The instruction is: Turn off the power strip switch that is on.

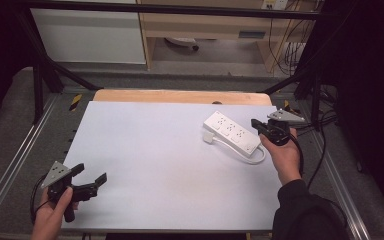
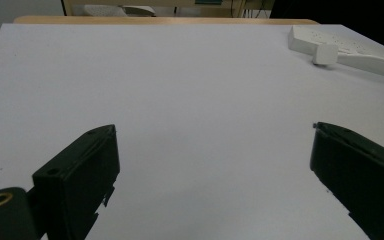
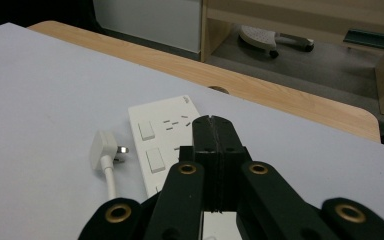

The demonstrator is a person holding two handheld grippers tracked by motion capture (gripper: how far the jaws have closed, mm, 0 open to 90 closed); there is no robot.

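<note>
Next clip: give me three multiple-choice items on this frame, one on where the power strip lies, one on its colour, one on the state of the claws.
1. Where does the power strip lie on the white table sheet?
A. far right part
B. near left corner
C. dead centre

2. What colour is the power strip?
A. black
B. white
C. orange

3. How do the two claws stand?
A. both open
B. left shut, right open
C. left open, right shut

Answers:
1 A: in the high view it lies toward the far right, just by the right claw.
2 B: its body, its cable and its plug are all white.
3 C: the left claw has its jaws wide apart over bare sheet, while the right gripper view shows the right jaws pressed together with nothing between them.
</note>
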